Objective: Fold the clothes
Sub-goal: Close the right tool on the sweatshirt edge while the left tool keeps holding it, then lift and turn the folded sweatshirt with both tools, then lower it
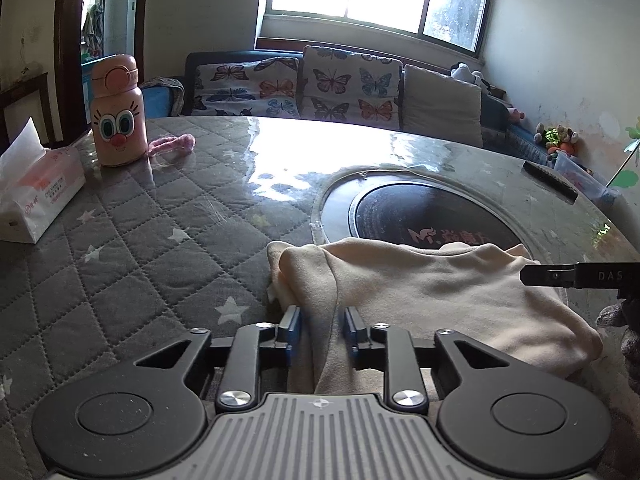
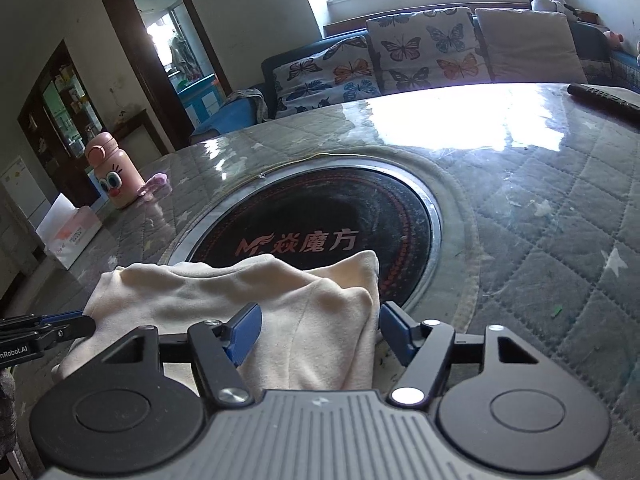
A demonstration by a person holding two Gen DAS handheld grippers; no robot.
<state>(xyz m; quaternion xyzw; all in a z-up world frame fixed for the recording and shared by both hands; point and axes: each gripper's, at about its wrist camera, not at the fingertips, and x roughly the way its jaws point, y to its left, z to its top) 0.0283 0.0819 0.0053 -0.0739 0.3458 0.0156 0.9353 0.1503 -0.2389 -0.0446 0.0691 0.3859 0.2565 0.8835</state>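
Left hand-held gripper narrowly parted, right hand-held gripper wider, both angled downward

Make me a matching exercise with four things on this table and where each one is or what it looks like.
Things:
1. bottle
2. tissue pack
3. garment
4. remote control

Descriptions:
A. cream, lying partly over the round black cooktop
B. black, near the far right edge
C. pink, with a cartoon face
D. white, at the left edge

Pairs: 1-C, 2-D, 3-A, 4-B
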